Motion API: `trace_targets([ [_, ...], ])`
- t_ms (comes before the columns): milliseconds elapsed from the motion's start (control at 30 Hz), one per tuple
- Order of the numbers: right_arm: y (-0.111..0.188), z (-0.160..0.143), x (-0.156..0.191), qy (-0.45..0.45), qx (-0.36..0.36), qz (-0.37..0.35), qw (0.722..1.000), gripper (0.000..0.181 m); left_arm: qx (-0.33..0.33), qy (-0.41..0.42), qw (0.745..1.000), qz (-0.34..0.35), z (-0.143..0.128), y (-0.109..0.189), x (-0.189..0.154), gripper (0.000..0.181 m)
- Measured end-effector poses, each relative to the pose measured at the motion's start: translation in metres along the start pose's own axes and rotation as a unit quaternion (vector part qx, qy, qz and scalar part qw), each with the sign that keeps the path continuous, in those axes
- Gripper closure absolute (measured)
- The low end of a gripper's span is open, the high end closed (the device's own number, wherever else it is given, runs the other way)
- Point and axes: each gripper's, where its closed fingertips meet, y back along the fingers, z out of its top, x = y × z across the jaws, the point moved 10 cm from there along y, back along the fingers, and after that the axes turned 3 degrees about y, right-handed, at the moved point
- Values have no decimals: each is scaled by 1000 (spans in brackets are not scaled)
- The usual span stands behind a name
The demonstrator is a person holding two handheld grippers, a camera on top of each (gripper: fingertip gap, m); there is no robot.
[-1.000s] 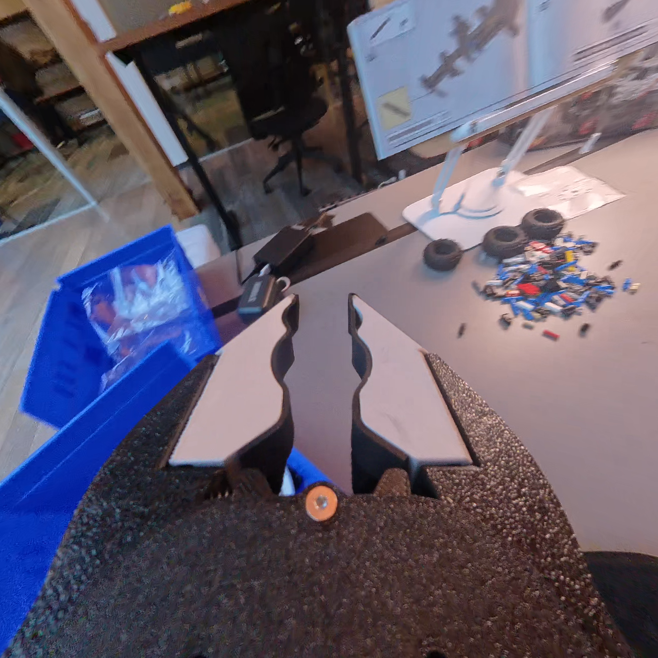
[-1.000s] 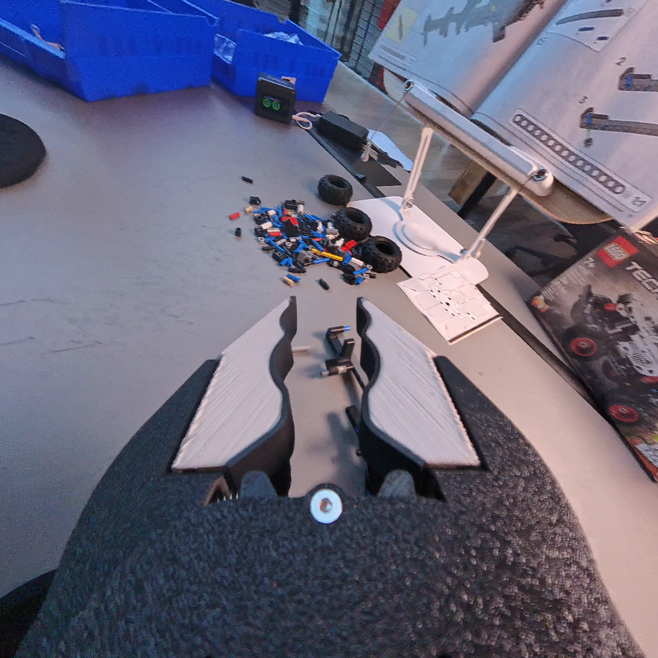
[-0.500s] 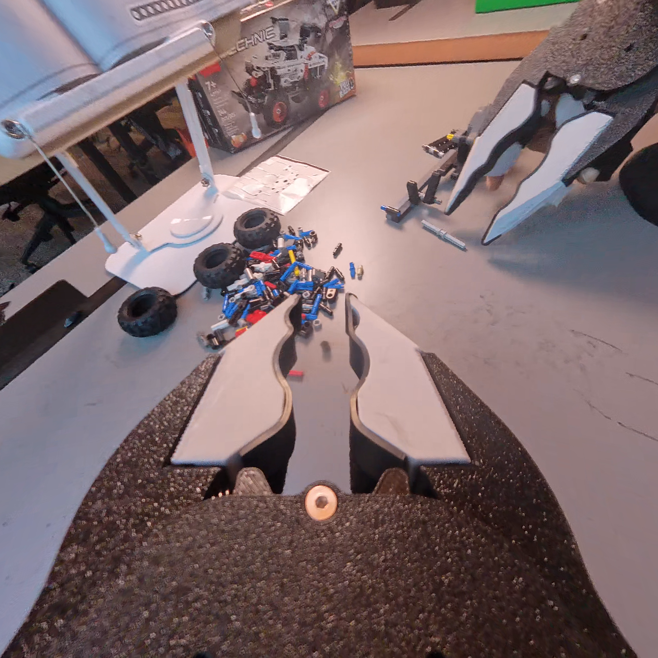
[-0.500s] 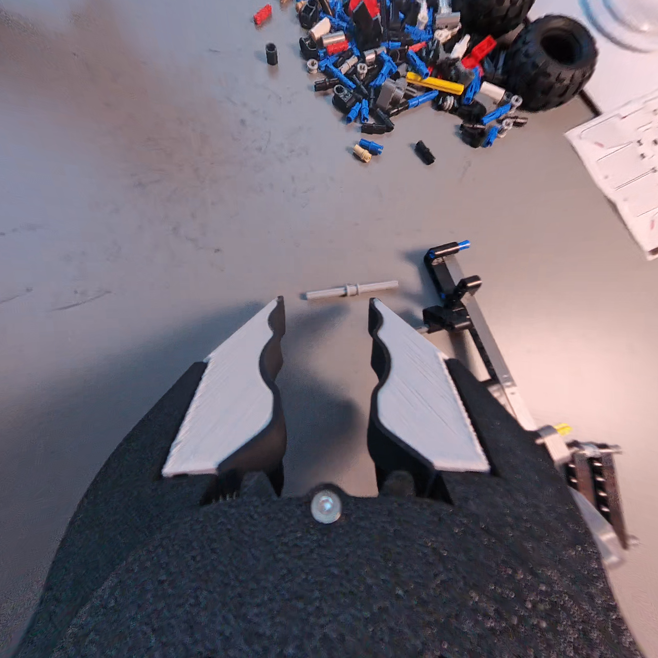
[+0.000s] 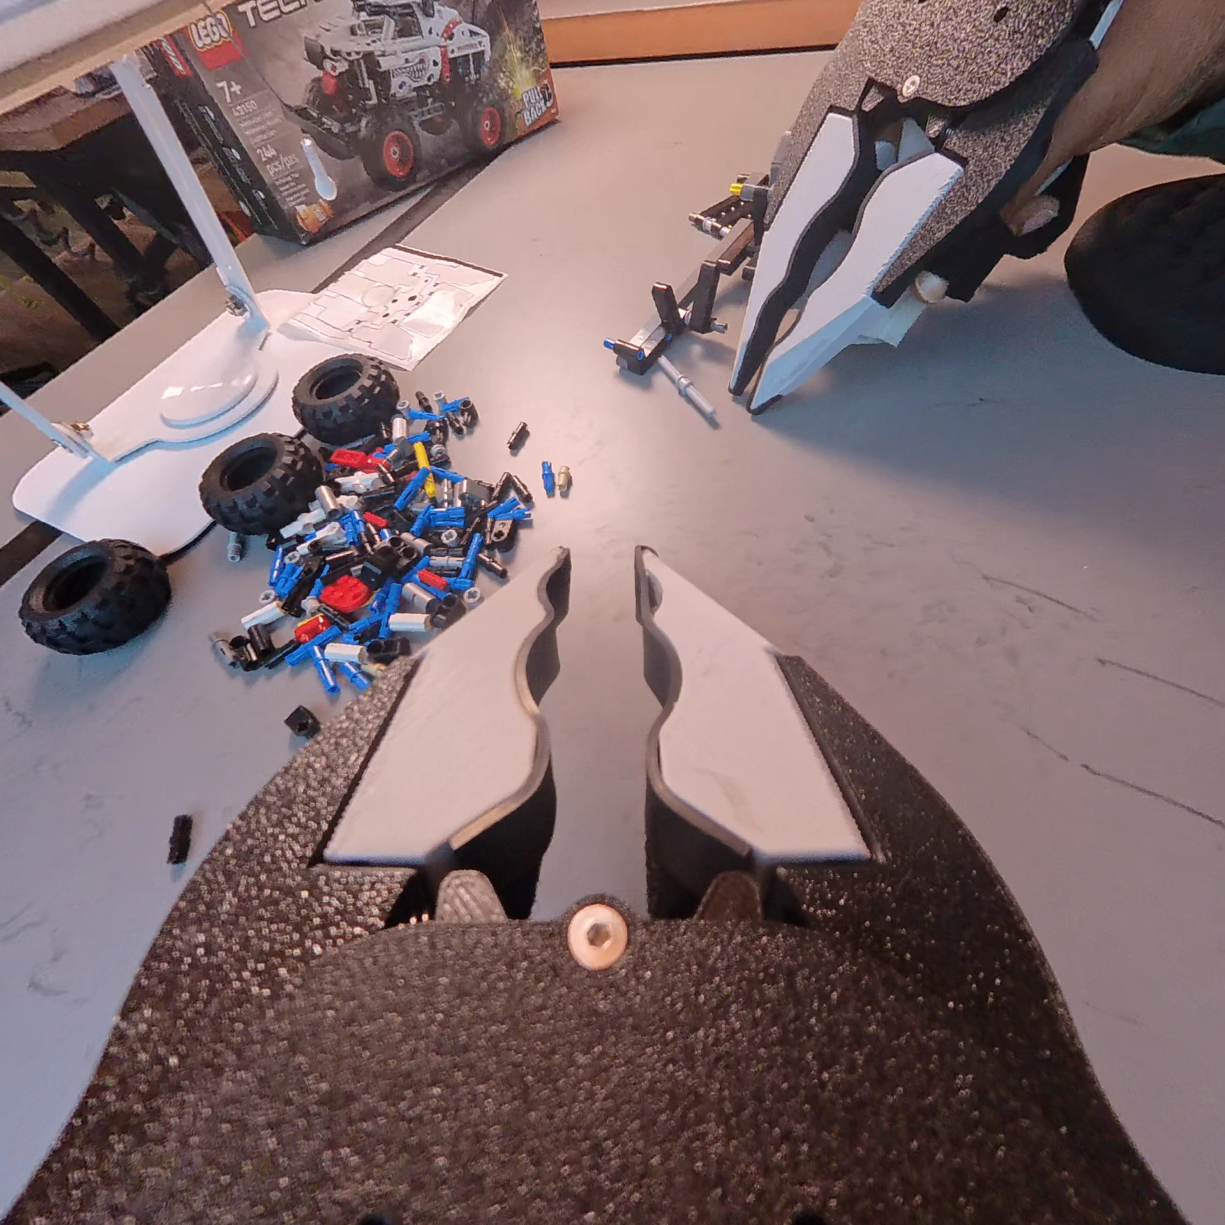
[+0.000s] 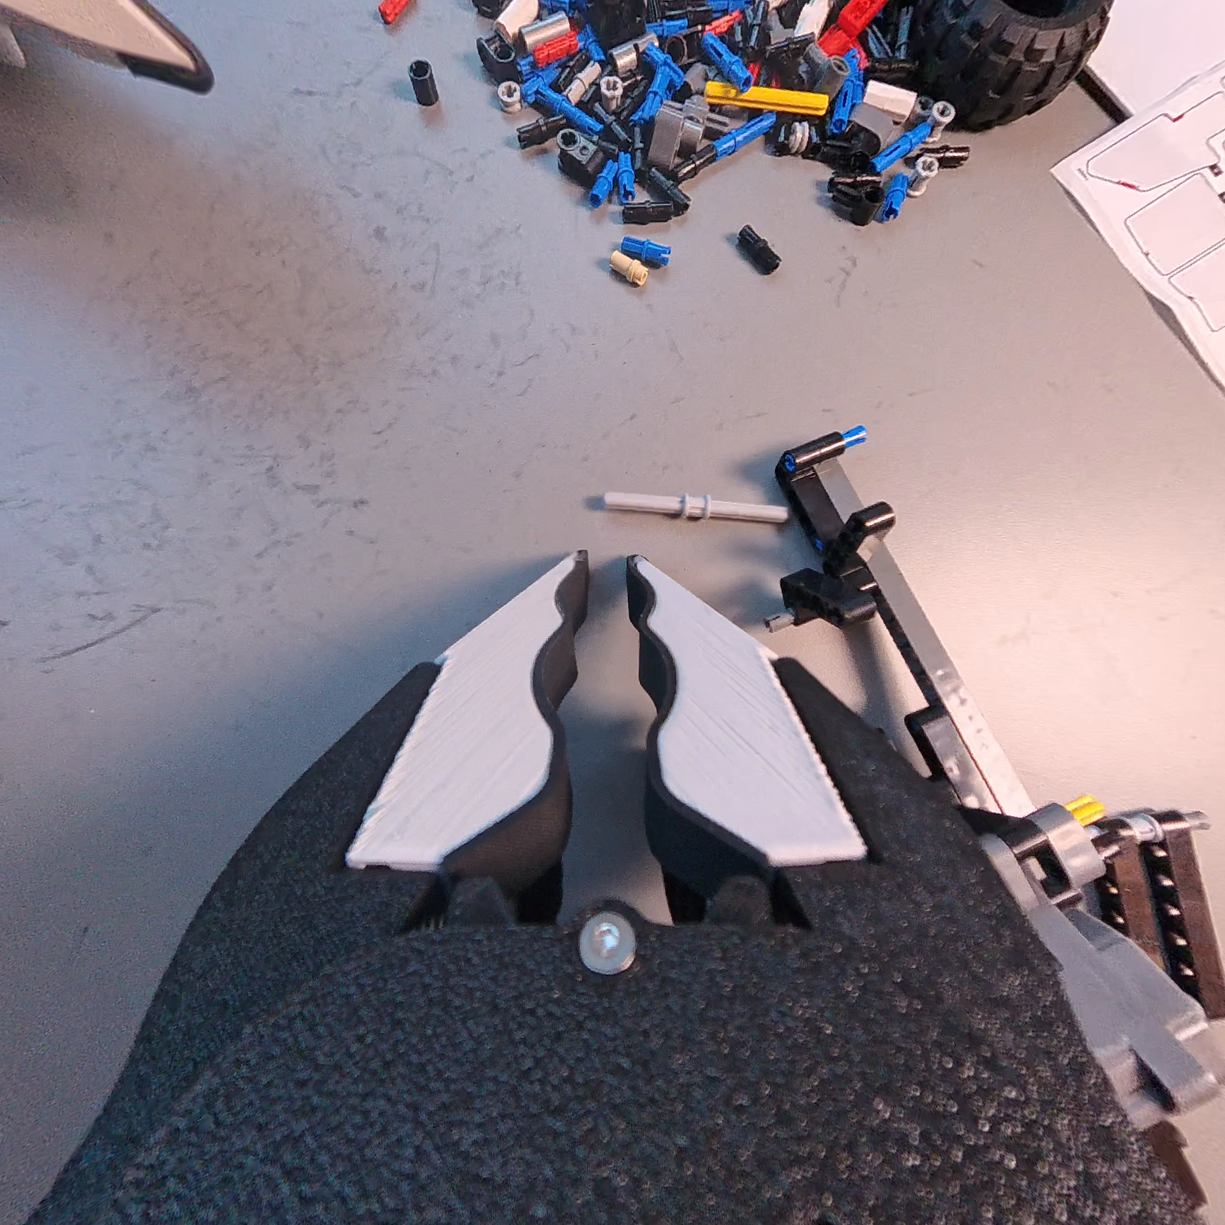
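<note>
Tongs (image 6: 606,560) nearly closed, empty, near grey axle (image 6: 693,507).

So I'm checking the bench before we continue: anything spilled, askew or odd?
Nothing looks damaged. The small building pieces lie in a loose heap, a few strays around it. One grey axle lies alone beside the part-built frame.

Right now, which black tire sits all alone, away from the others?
The tire nearest the left edge in the left wrist view. It lies apart on the table, while the other two tires sit together against the pile of small pieces.
</note>
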Motion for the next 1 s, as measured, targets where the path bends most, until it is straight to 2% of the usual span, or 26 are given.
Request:
trace_targets([
  [67,0,0,-2,-10,0,-7,1000,171,1,-3,1000,-3,2,-3,-3,163],
  [133,1,1,-1,-19,-5,-5,1000,160,0,-3,1000,-7,5,-5,-6,163],
  [233,4,12,1,17,-12,-37,999,152,-4,6,1000,-12,11,-10,-6,163],
  [333,-1,23,-1,72,10,-50,996,139,-11,23,1000,-17,20,-15,-3,163],
  [433,-10,27,-11,86,58,-15,994,134,-21,29,999,-14,25,-18,1,163],
  [600,-12,26,-25,45,84,48,994,152,-25,35,999,-10,14,-10,6,165],
  [733,-11,22,-27,36,72,46,996,160,-24,52,998,-13,8,-6,9,165],
  [800,-8,20,-23,53,75,46,995,175,-25,55,998,-17,7,-6,9,165],
  [933,-4,17,-10,78,58,53,994,176,-27,39,998,-30,7,-6,2,165],
  [1000,-2,21,2,97,15,62,993,175,-34,35,998,-51,8,-6,-4,164],
])
